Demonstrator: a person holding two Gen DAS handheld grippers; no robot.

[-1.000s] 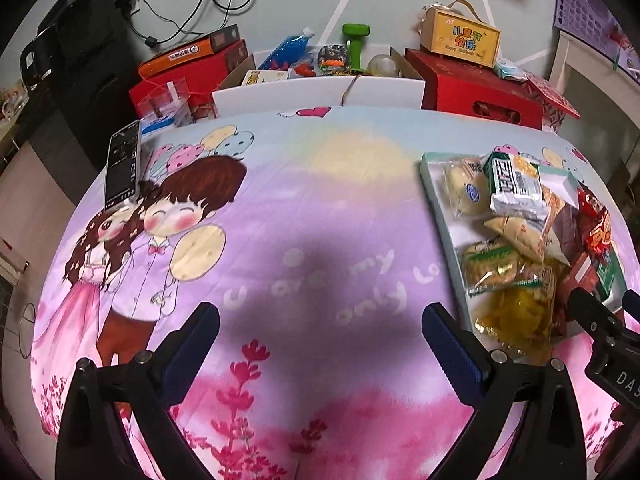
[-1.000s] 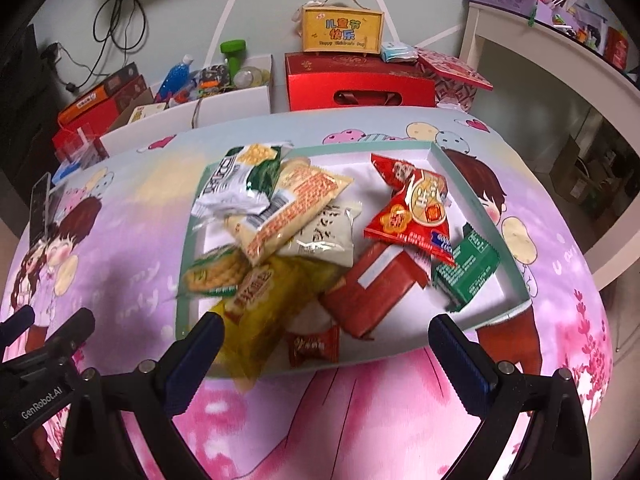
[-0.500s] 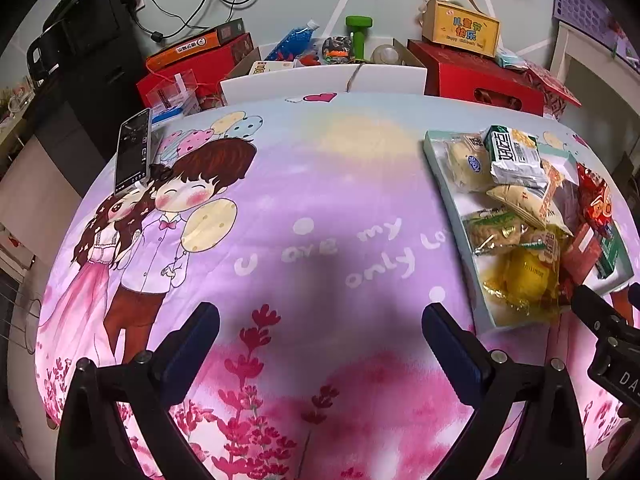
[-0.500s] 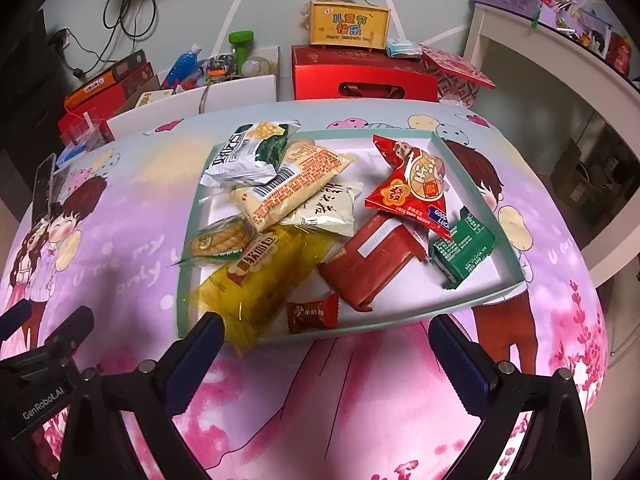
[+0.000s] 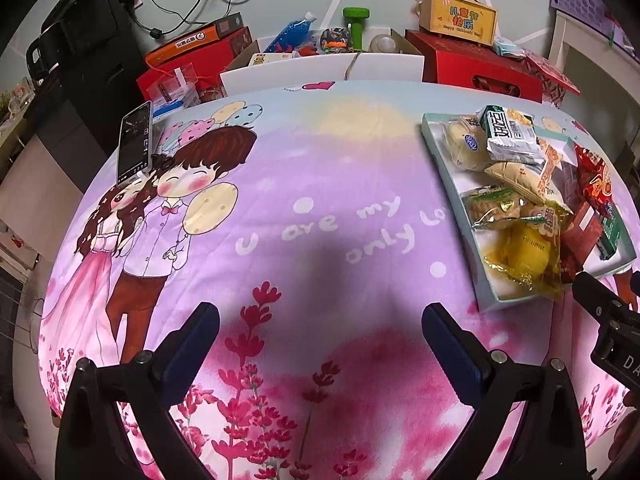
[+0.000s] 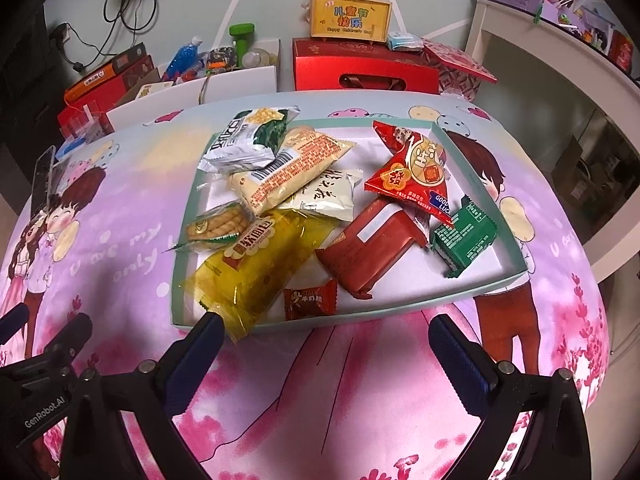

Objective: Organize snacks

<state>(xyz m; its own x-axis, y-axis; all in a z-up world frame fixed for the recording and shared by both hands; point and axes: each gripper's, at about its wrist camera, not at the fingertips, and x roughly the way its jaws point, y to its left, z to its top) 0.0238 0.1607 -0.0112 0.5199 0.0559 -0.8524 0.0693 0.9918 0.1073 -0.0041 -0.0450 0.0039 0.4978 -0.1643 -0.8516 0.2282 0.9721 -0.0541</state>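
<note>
I am looking at a shallow pale-green tray [image 6: 476, 168] lying toward the right edge of the tabletop [image 5: 320, 168], which is wearing a purple cartoon cloth. It is holding a loose heap of crinkly snacks: a glossy yellow bread bag [image 6: 256, 268] overhanging the near rim, a clear biscuit pack [image 6: 218, 226], a brick-red packet [image 6: 368, 248], a green wrapper [image 6: 464, 236], a red triangular bag [image 6: 416, 168] and 1 small red candy [image 6: 310, 300]. I am holding the right hand-held gripper [image 6: 324, 348] wide apart and empty at the tray's near rim. The left hand-held gripper [image 5: 320, 336] is hovering equally spread and empty over bare cloth.
</note>
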